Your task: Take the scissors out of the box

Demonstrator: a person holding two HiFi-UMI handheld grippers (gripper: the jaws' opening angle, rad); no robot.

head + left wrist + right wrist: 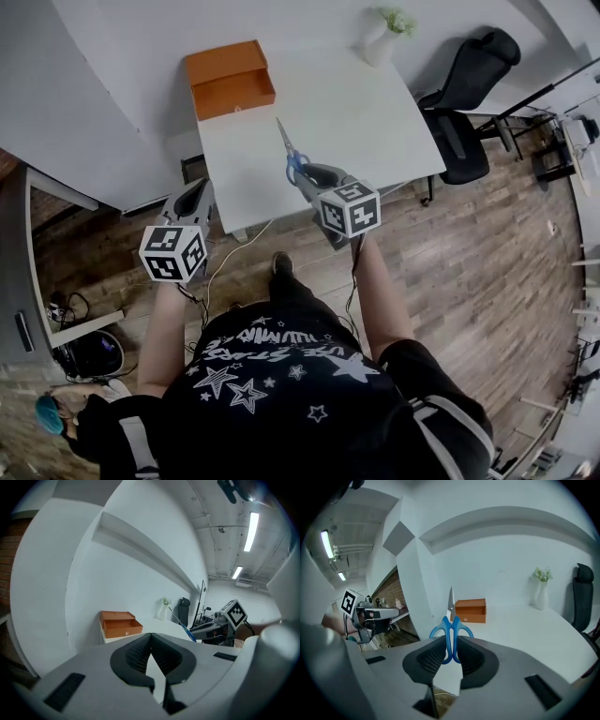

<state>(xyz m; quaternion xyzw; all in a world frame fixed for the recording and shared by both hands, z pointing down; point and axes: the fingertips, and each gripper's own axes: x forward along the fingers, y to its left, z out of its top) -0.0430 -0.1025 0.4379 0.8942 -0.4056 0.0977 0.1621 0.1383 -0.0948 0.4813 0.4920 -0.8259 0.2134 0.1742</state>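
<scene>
Clearly the blue-handled steel scissors (451, 629) are out of the orange rectangular box (230, 79). They hang above the white table (375, 122), well apart from the box, which sits open at the table's far left corner.

The right hand-held gripper (451, 657) is clamped on the scissors. Its ribbed pads press on the two blue handle loops from either side, and the closed blades stick out beyond the jaws, pointing towards the box and away from the person. Gripping at the handles probably gives the pads something thick to bite, and it keeps the sharp end clear of the body.

The left hand-held gripper (194, 194) hovers off the table's near left edge, away from both box and scissors. Its own view shows the pads meeting at their tips with nothing between them, so it is closed and empty, and it seems to be kept back out of the working hand's way.

A white vase with a green sprig (382, 36) stands at the far right of the table, clear of the action. As I judge it, only setting the scissors down remains.
</scene>
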